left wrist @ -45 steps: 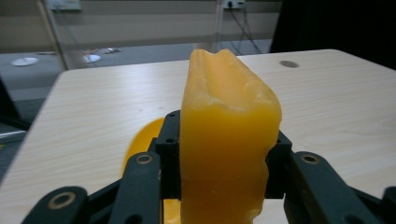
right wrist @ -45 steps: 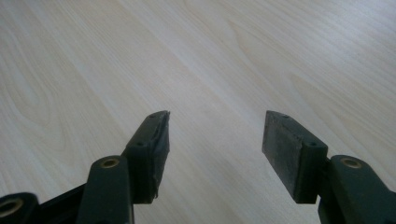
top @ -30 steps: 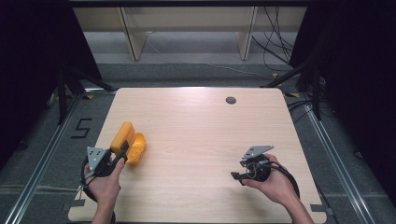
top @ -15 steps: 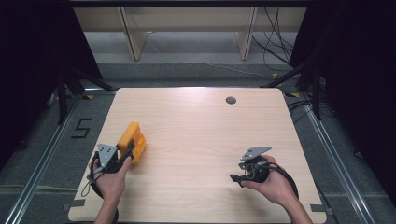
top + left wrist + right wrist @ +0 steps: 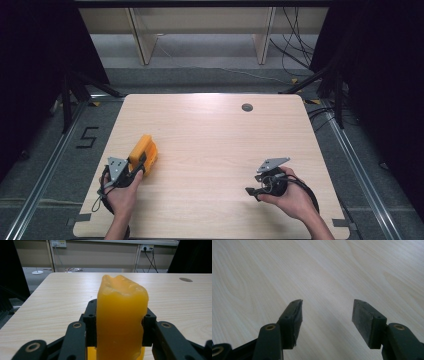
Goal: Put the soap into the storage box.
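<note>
A yellow-orange, waxy block [image 5: 143, 151] sits at the left of the wooden table [image 5: 215, 135]. My left gripper [image 5: 140, 163] is shut on it from the near side. In the left gripper view the block [image 5: 120, 315] stands upright between the two black pads [image 5: 90, 322], which press on both of its sides. My right gripper [image 5: 251, 189] rests low at the table's right front, held by a hand, its jaws pointing left. In the right gripper view, the right gripper [image 5: 327, 312] stands open over bare wood with nothing between its pads.
A small dark round grommet [image 5: 247, 107] is set in the table near its far edge. Shelf legs [image 5: 142, 35] and cables [image 5: 295, 55] lie on the floor beyond the table. A taped "5" [image 5: 87, 137] marks the floor at left.
My left gripper has carried the orange block a little to the right and nearer the middle of the table. The right hand and its gripper have stayed in place.
</note>
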{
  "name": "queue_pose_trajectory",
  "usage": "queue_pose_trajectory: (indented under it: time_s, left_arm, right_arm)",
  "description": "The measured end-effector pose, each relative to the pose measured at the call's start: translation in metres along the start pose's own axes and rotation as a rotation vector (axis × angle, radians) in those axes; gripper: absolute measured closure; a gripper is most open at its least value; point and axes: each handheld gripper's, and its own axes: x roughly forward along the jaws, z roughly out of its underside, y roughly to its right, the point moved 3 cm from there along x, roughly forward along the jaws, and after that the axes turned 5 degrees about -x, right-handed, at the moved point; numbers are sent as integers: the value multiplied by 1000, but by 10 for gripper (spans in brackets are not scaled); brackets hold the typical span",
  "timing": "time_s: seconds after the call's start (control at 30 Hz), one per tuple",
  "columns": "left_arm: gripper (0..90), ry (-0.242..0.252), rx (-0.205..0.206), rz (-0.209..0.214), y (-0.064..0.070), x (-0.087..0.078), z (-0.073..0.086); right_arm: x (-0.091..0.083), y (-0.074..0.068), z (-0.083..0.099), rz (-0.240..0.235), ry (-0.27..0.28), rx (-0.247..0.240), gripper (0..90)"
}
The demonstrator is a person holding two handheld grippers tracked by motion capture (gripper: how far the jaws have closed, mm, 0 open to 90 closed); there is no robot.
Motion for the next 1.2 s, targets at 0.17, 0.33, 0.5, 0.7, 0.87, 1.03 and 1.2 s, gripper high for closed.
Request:
queue_pose_trajectory:
  time_s: [0.17,0.33,0.5,0.7,0.87,1.03,1.2]
  left_arm:
    - [594,-3,-1,5,1,-1,1]
    - [473,-50,4,16,1,-1,-3]
    - [315,-109,31,4,2,-3,-12]
    - [265,-154,28,15,-2,-5,-21]
    - [295,-191,0,35,-11,-1,-22]
    - [368,-176,-30,46,-16,-2,-23]
    - [348,-191,-41,53,-19,-2,-22]
  right_arm:
    - [1,-2,1,-22,-3,-1,418]
    - [1,-2,1,-20,-25,-3,414]
    - [1,-4,3,-38,-36,-1,408]
    - [0,-5,2,-39,-33,26,406]
    - [1,-5,3,-44,-45,8,403]
    - [0,-5,3,-45,-51,24,402]
    - [0,-6,3,-49,-56,27,401]
